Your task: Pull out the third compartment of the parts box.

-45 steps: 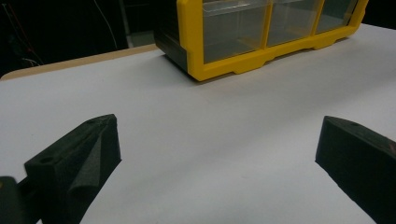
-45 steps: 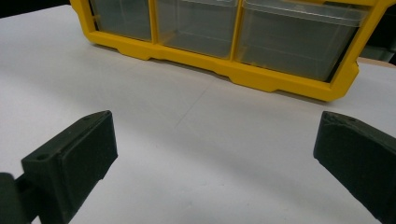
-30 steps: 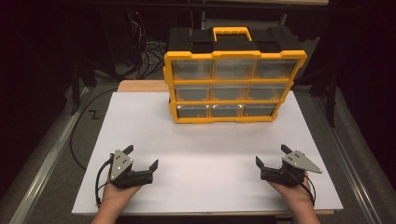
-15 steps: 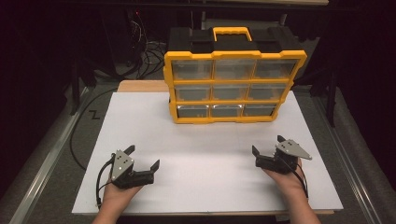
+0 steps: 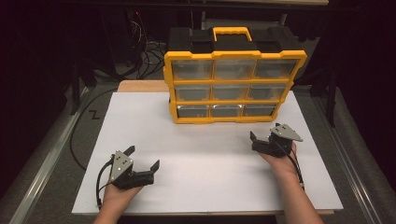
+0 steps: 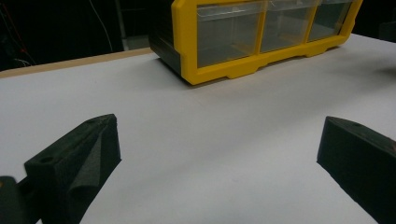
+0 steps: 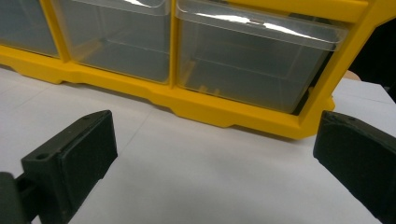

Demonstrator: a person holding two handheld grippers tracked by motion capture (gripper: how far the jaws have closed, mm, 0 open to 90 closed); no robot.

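Observation:
A yellow and black drawer cabinet with three rows of clear drawers stands upright at the back of the white board. My left gripper rests low at the front left, open and holding nothing. In the left gripper view the cabinet is far off beyond the spread jaws of the left gripper. My right gripper is open and holding nothing, just in front of the cabinet's lower right corner. The bottom right drawer appears shut and lies close ahead of the right gripper.
A wooden tabletop edge shows behind the board at the left. Black cables lie on the floor behind it. A metal rail runs along the left side. Open white board lies between the two grippers.
My right gripper has moved forward and a little to the left, from the front edge up towards the cabinet's bottom row. The left gripper has stayed where it was.

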